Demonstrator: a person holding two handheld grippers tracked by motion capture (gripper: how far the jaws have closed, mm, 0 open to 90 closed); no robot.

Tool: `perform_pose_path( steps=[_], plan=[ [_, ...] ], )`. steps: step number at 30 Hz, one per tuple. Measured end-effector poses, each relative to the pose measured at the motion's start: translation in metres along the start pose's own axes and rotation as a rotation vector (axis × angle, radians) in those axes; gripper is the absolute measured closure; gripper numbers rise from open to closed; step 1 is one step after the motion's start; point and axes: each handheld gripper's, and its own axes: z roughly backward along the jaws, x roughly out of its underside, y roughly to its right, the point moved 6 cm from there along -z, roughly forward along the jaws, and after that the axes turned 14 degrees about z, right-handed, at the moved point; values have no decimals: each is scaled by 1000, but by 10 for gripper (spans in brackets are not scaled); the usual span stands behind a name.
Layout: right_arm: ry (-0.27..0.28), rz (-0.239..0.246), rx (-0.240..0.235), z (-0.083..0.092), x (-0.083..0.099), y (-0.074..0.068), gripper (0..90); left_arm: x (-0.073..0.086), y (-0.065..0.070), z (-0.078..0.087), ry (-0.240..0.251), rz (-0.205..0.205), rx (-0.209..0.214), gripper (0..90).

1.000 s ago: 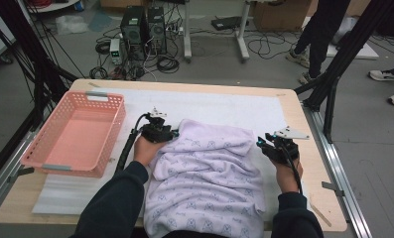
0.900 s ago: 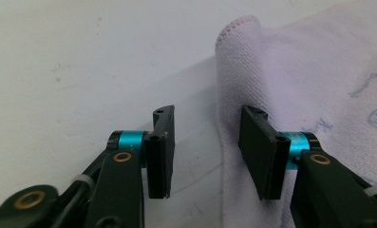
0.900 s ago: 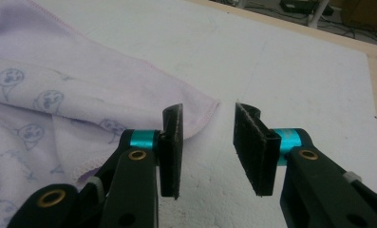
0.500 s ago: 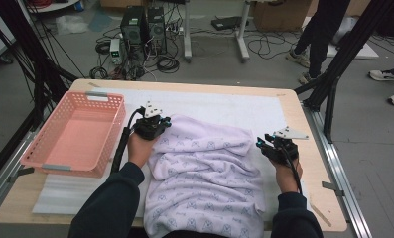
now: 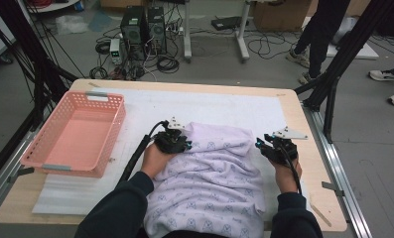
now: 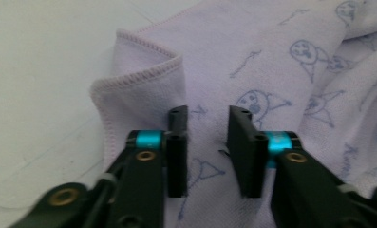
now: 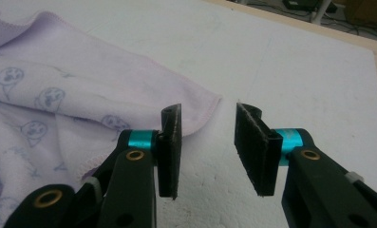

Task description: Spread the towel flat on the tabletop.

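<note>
Both jaw pairs are held apart: the left gripper (image 6: pixel 207 147) over the towel (image 5: pixel 209 178), the right gripper (image 7: pixel 209 142) beside its corner, which could be missed.

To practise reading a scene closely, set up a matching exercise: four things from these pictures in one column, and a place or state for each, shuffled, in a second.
Things
1. pink basket
2. lilac towel
3. left gripper
4. right gripper

Places or states
A. open, over the towel's printed cloth
B. empty, at the table's left side
C. open, beside the towel's right corner
D. rumpled, between the two grippers

Pairs: 1-B, 2-D, 3-A, 4-C
</note>
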Motion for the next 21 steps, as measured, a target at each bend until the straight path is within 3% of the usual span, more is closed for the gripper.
perform_pose_path(
  steps=[3,4,5,7,8,10,12,14,19,21],
  plan=[
    [-1,-4,2,0,0,1,613,-17,-9,18,124,68,-2,541],
    [0,-2,1,0,0,0,613,-24,-16,25,173,81,-33,540],
    [1,1,2,0,0,0,613,-30,-25,32,220,98,-92,541],
    [-1,2,2,-1,0,-1,614,-34,-48,39,262,147,-194,576],
    [1,5,3,-1,-1,-1,614,-33,-60,38,247,177,-219,595],
    [-3,3,-2,-1,-1,-2,613,-22,-79,28,171,238,-239,635],
    [0,5,-2,-2,-1,-2,613,-12,-89,19,96,271,-246,658],
    [-1,0,-4,-1,-1,-2,613,-7,-87,12,58,254,-231,672],
    [0,2,-1,-2,0,0,612,-14,-68,3,129,235,-149,598],
    [1,1,-3,-1,0,-1,612,-11,-61,-3,109,206,-139,576]
  ],
)
